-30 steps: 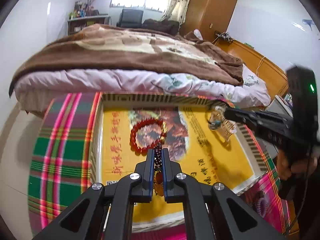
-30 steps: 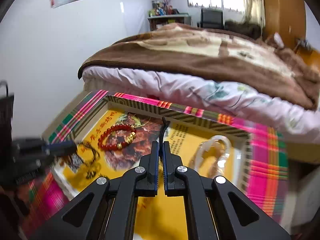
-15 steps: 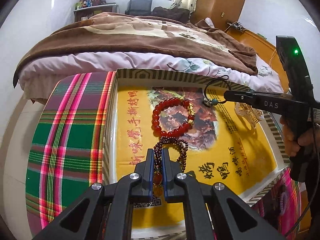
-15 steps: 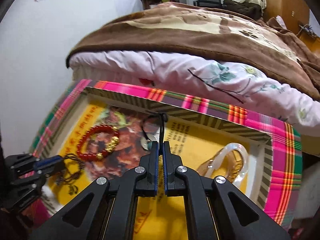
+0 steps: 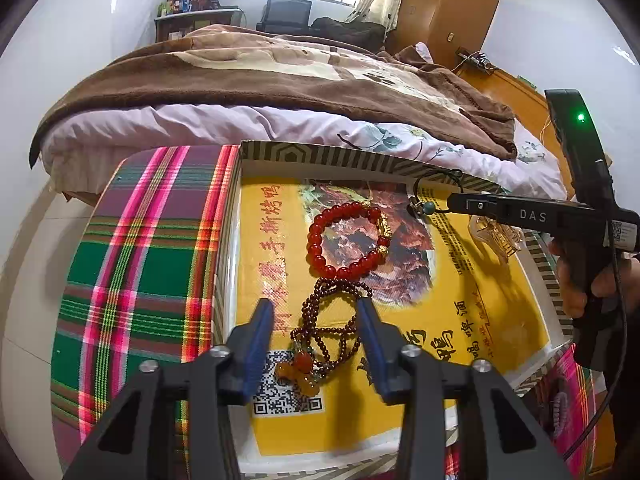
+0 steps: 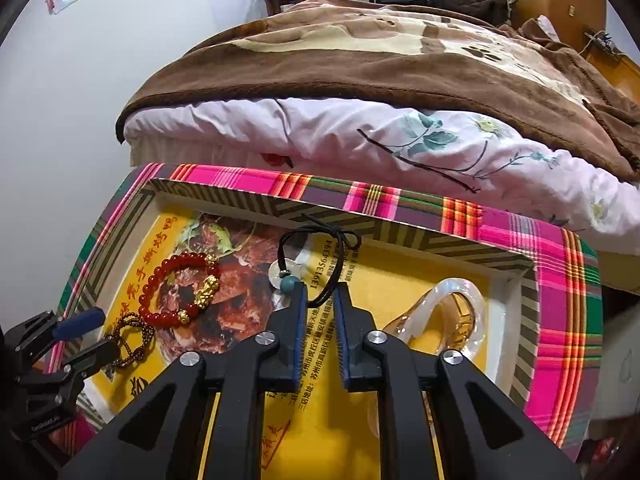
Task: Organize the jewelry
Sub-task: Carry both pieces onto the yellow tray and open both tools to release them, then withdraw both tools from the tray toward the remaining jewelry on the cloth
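A shallow yellow-lined box (image 5: 256,152) (image 6: 400,236) sits on a plaid cloth. In it lie a red bead bracelet with gold charms (image 5: 346,240) (image 6: 180,288), a dark maroon bead string with orange pendants (image 5: 332,332) (image 6: 130,338), a black cord necklace with a teal bead (image 5: 434,196) (image 6: 320,256) and a clear hair claw clip (image 5: 496,236) (image 6: 436,316). My left gripper (image 5: 316,312) is open, its jaws either side of the maroon string lying on the lining. My right gripper (image 6: 320,296) is open with the cord's loop lying between its tips.
A bed with a brown blanket and floral sheet (image 5: 280,92) (image 6: 400,120) stands right behind the box. The plaid cloth (image 5: 140,260) (image 6: 560,320) surrounds the box. A wooden wardrobe (image 5: 448,4) stands far right. A white wall (image 6: 80,100) is at left.
Both grippers have opened. The maroom string has been let go onto the lining below the red bracelet, and the black cord has been let go near the box's far edge.
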A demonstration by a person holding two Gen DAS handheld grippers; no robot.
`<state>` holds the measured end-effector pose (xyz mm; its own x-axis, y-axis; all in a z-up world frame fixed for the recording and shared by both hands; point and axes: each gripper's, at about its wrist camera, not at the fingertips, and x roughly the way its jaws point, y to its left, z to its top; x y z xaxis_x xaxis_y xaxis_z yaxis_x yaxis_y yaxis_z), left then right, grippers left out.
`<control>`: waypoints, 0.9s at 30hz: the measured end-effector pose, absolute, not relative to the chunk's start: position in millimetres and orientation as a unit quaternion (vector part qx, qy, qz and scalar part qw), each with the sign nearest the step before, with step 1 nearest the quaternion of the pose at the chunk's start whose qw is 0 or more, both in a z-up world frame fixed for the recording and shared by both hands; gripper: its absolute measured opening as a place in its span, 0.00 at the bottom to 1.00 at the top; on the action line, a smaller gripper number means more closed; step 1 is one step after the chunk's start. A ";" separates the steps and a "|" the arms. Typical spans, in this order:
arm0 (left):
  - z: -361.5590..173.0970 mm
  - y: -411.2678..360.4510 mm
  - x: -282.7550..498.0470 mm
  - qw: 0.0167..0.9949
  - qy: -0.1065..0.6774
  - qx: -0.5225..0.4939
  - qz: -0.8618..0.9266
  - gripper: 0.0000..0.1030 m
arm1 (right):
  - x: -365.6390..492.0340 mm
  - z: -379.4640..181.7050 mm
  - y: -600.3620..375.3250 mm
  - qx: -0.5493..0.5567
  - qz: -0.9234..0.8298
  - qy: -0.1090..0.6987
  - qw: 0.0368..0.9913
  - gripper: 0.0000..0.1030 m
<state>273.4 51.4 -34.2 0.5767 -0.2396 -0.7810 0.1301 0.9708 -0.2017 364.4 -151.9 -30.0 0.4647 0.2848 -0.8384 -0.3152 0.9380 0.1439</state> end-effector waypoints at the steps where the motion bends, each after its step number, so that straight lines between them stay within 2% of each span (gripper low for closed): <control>1: -34.0 51.4 273.6 0.886 0.448 -0.062 -0.103 0.48 | 363.8 -29.0 -151.6 -0.013 0.175 0.486 0.856 0.14; 4: -32.7 50.8 273.3 0.885 0.450 -0.068 -0.102 0.52 | 361.9 -27.1 -151.9 -0.009 0.174 0.483 0.858 0.18; 6: -31.5 49.7 272.4 0.885 0.449 -0.068 -0.103 0.57 | 359.4 -25.0 -151.2 -0.014 0.171 0.480 0.860 0.34; 8: -29.6 48.8 270.6 0.886 0.448 -0.067 -0.102 0.58 | 355.0 -21.2 -149.4 -0.017 0.175 0.474 0.862 0.38; 27: 15.4 48.8 197.8 0.904 0.408 -0.066 -0.110 0.66 | 254.0 37.0 -170.8 -0.003 0.221 0.400 0.890 0.38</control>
